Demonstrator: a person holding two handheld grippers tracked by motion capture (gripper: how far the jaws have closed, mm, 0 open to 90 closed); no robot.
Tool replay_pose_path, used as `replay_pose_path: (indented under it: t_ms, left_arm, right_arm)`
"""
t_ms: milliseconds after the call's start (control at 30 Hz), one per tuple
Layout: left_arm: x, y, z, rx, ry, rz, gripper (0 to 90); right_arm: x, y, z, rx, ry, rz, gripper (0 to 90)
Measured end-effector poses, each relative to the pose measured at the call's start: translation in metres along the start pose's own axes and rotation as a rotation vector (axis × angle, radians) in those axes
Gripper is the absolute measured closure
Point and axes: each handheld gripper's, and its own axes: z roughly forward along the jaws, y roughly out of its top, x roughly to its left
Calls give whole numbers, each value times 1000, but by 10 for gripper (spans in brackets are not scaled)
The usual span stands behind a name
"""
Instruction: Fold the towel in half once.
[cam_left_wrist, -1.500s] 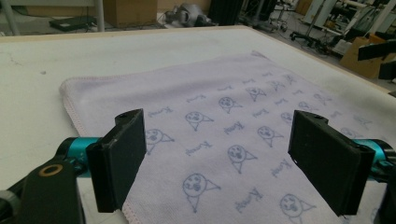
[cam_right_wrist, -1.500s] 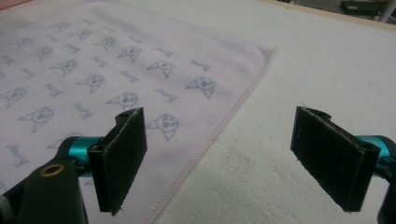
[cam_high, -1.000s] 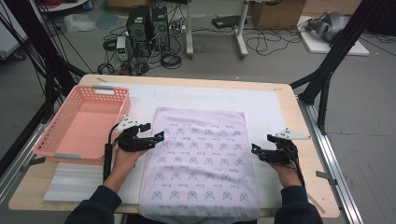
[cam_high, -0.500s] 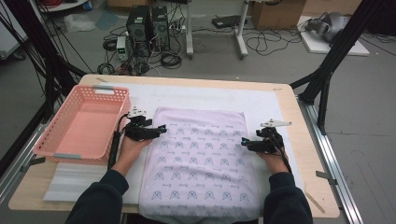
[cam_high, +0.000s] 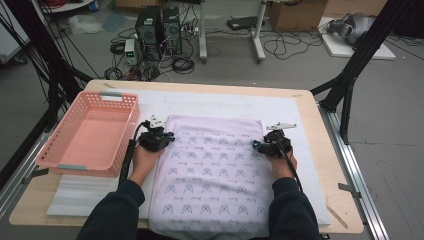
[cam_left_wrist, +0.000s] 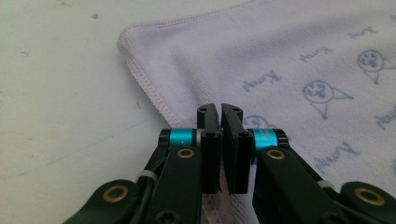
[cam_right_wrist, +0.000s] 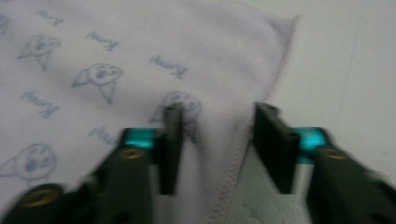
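Towel (cam_high: 212, 175) lay flat on the white mat (cam_high: 300, 112), its near end draped off the table edge. Both grippers had slid up along its sides since a second before, from mid-length toward the far corners. Left gripper (cam_left_wrist: 219, 112) sat at the towel's left hem with jaws pressed together; whether cloth was pinched between them, I could not tell. Right gripper (cam_right_wrist: 217, 121) straddled the right hem, jaws spread apart, not yet gripping. That looked like set-up for a fold from the far corners. Beyond the towel's far edge, a bare mat strip gave room. Basket (cam_high: 90, 132) stood just left of the towel, close to the left hand.
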Motion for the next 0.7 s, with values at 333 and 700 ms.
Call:
replay_pose_path:
  t_ms: [333, 700]
  left_arm:
    - [6, 21, -5, -126, 66, -77, 883]
    - [4, 20, -36, -205, -88, -83, 881]
  right_arm:
    - [-4, 22, -2, -50, -53, -45, 862]
    - [-2, 22, -32, -159, 36, -28, 857]
